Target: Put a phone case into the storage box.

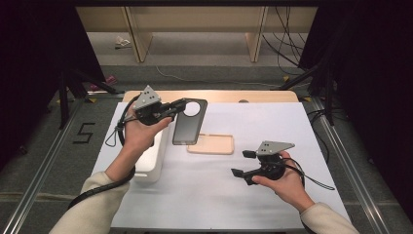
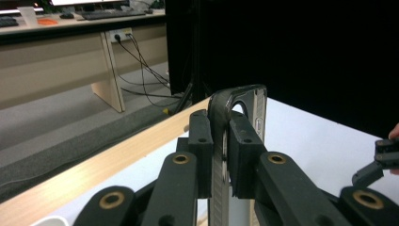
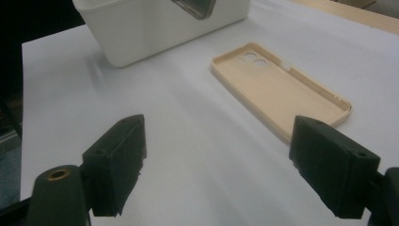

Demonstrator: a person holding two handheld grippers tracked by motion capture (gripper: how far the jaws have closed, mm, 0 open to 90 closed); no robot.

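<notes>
Two jaws of the left gripper pinch a dark transparent phone case; beside the beige phone case, the right gripper stands spread, with its view showing camera holes.

Glossy dark phone case, matt beige rubbery case, smooth white plastic bin, pale wooden table edge.

Open white surface is left in front of the flat beige phone case. Passage to its left is blocked by the white rectangular plastic bin.
</notes>
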